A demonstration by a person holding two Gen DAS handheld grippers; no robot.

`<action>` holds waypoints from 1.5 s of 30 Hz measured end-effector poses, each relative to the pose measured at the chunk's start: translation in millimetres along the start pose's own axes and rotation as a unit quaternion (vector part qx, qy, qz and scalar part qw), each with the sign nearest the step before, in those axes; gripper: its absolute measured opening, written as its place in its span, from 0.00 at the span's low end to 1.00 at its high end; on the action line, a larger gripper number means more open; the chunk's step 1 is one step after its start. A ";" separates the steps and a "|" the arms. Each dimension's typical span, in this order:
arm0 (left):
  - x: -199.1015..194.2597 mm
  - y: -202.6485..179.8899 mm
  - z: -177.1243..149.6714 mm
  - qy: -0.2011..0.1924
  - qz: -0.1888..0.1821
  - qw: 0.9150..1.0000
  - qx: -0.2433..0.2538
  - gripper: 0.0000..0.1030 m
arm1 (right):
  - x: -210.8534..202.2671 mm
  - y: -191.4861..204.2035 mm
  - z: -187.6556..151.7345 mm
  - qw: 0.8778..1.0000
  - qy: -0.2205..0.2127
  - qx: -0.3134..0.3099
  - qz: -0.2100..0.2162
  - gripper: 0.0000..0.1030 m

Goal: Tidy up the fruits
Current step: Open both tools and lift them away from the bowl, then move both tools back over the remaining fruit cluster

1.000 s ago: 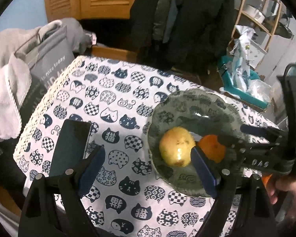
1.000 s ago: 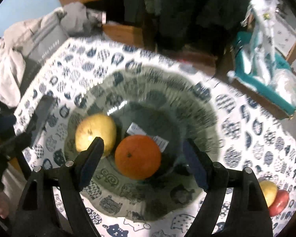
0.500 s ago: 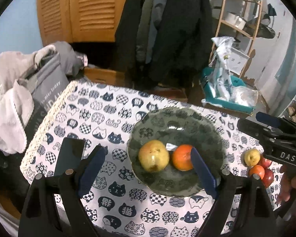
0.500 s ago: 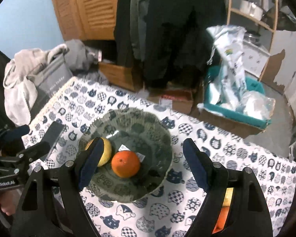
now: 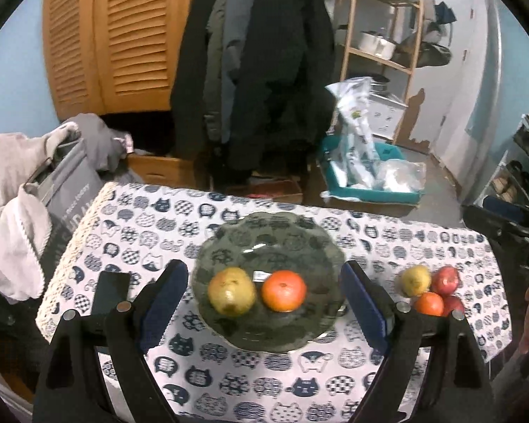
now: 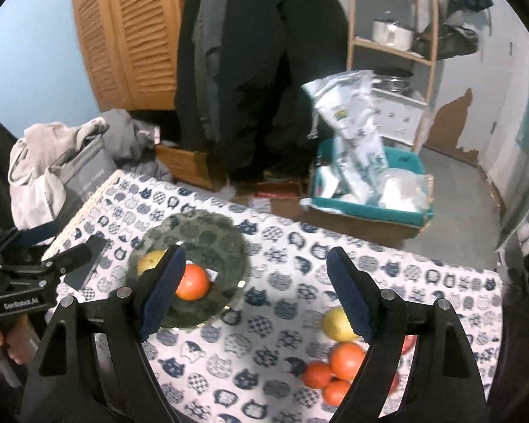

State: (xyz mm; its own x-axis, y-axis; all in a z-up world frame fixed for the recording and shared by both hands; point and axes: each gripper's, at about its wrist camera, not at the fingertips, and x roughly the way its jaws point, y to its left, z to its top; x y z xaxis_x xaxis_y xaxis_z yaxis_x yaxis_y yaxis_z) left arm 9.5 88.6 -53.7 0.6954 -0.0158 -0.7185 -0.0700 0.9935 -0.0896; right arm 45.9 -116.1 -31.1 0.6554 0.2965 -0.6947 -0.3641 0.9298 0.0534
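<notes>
A dark green scalloped plate (image 5: 268,236) (image 6: 211,236) sits on the cat-print tablecloth. On it lie a yellow pear (image 5: 232,296) (image 6: 151,260) and an orange (image 5: 284,290) (image 6: 193,282), side by side. My left gripper (image 5: 264,299) hangs open above the plate's near side, nothing between its fingers. My right gripper (image 6: 254,292) is open too, high over the cloth between the plate and a pile of loose fruit (image 6: 335,363) (image 5: 432,289) at the table's right: a yellow one, oranges and red apples, partly hidden behind the right finger.
A dark phone (image 5: 110,290) (image 6: 88,261) lies left of the plate. Grey clothes and a bag (image 5: 35,190) crowd the table's left edge. Beyond the far edge stand hanging coats (image 5: 264,70), a teal bin (image 5: 366,179) and a wooden shelf (image 5: 384,42).
Both grippers have risen and drawn back from the plate, so the whole table now shows. The right one has swung towards the loose fruit. Pear and orange stay on the plate.
</notes>
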 end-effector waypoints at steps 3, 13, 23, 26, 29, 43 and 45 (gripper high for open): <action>-7.2 -15.3 1.4 -0.008 -0.013 1.000 0.009 0.87 | -18.6 -17.1 -6.3 1.000 -0.011 0.008 -0.016 0.80; -22.3 -68.2 5.7 -0.022 -0.049 0.997 0.047 0.87 | -59.4 -67.4 -33.0 0.997 -0.023 0.041 -0.053 0.80; -20.8 -106.2 3.4 -0.014 -0.062 0.995 0.073 0.87 | -79.7 -106.3 -56.1 0.995 -0.026 0.075 -0.067 0.80; -14.1 -115.8 1.2 -0.004 -0.060 0.995 0.081 0.87 | -73.9 -116.2 -64.4 0.994 -0.014 0.085 -0.065 0.80; -5.4 -123.4 -1.6 0.012 -0.063 0.994 0.086 0.87 | -63.5 -125.2 -73.2 0.993 0.004 0.089 -0.072 0.80; 57.4 -161.9 -27.6 0.082 -0.059 0.989 0.111 0.87 | -1.4 -163.9 -123.9 0.984 0.107 0.116 -0.087 0.80; 74.6 -170.6 -37.1 0.108 -0.061 0.985 0.118 0.87 | 9.6 -167.3 -132.4 0.981 0.123 0.118 -0.087 0.80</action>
State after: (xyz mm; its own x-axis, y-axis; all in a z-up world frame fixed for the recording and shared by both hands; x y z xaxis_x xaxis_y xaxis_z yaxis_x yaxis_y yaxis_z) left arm 46.8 -86.2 -117.5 0.5181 -0.1349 -0.8446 0.1907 0.9808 -0.0397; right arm 25.5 -297.6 -141.6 0.5032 0.0950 -0.8589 -0.0786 0.9949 0.0640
